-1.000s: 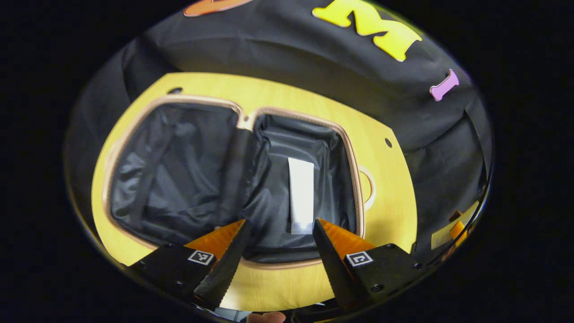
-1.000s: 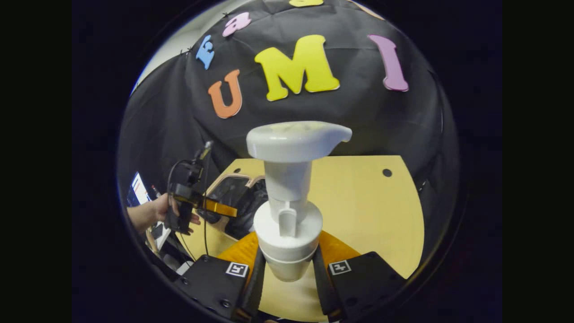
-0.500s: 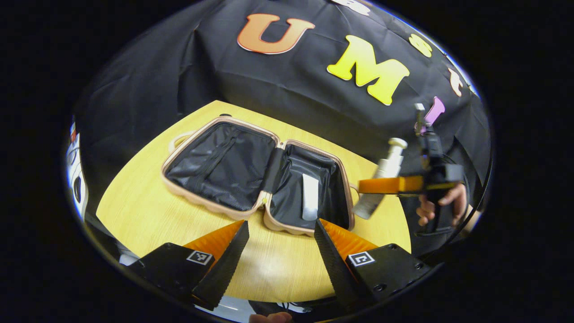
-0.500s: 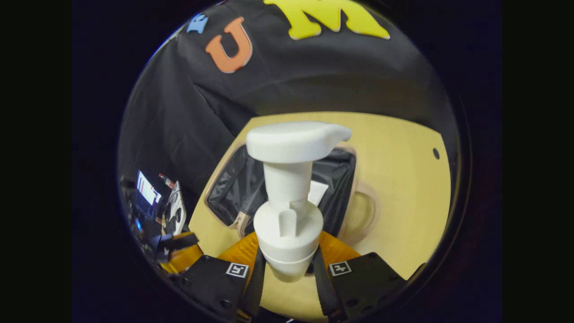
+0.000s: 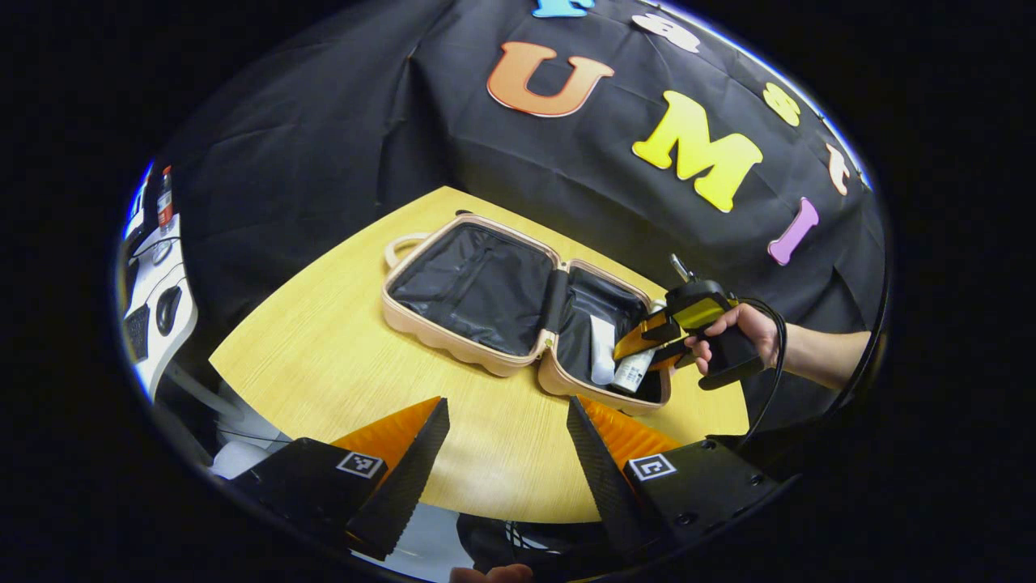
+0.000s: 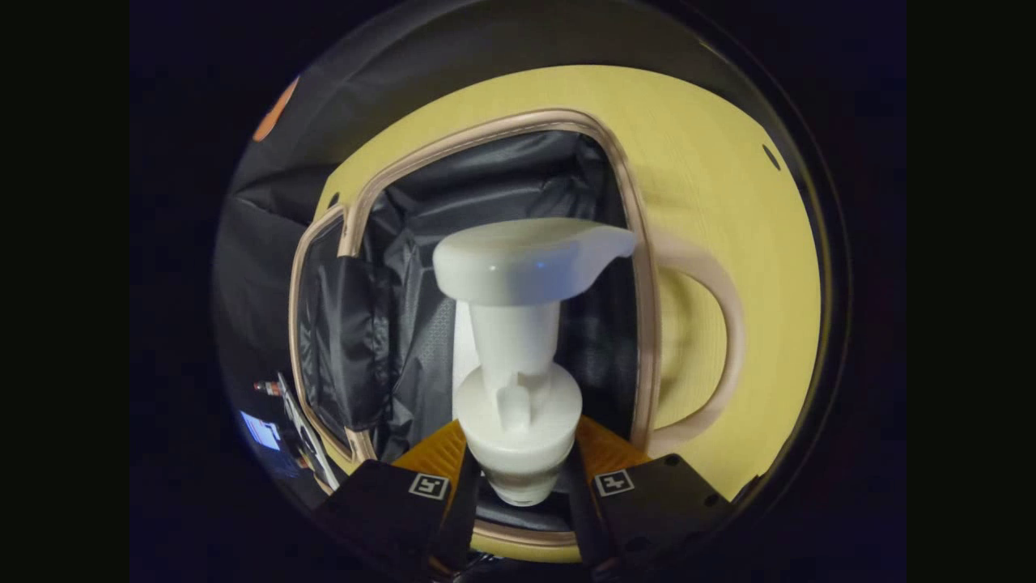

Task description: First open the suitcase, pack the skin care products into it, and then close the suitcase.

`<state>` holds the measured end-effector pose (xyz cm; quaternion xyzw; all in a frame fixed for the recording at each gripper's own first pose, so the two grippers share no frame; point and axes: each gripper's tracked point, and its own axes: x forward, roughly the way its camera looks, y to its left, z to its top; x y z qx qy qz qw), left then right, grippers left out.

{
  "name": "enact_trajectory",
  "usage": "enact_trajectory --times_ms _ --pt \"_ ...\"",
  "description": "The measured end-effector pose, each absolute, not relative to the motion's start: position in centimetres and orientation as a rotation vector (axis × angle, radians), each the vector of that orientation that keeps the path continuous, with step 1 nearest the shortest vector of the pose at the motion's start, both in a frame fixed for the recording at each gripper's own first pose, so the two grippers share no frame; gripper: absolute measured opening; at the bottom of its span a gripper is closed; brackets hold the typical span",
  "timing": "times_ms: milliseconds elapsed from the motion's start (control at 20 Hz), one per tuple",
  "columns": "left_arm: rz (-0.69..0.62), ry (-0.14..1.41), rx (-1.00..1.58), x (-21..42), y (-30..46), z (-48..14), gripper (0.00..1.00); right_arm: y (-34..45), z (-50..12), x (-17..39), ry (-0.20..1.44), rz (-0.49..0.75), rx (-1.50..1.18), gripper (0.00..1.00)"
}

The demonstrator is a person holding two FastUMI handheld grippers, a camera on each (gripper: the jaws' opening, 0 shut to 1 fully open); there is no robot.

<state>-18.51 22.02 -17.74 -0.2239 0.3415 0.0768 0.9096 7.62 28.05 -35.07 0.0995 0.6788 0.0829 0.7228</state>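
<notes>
The beige suitcase (image 5: 453, 320) lies open on the yellow table (image 5: 324, 364), its black lining showing. A white tube (image 5: 600, 360) rests in its right half. My right gripper (image 5: 647, 344), held by a hand (image 5: 740, 328), reaches into that half, shut on a white pump bottle (image 5: 634, 374). In the right gripper view the pump bottle (image 6: 518, 324) stands upright between the fingers of my right gripper (image 6: 518, 478), over the lined compartment (image 6: 502, 186), with the tube (image 6: 461, 340) just behind it. My left gripper (image 5: 506, 421) hangs open, back from the suitcase over the table's near edge.
The suitcase's carrying handle (image 6: 720, 340) lies flat on the table to the right of the compartment. A side desk with a mouse (image 5: 167, 306) stands off the table's left. Bare tabletop lies left of and in front of the suitcase.
My left gripper pulled back from over the suitcase toward the table's near edge, still open. My right gripper carried the pump bottle over and down into the right half.
</notes>
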Motion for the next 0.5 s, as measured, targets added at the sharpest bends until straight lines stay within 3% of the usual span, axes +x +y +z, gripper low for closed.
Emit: enact_trajectory --times_ms 500 --pt "0.119 0.667 -0.429 -17.1 21.6 -15.8 0.94 27.3 -34.6 8.0 1.503 0.086 0.242 0.51"
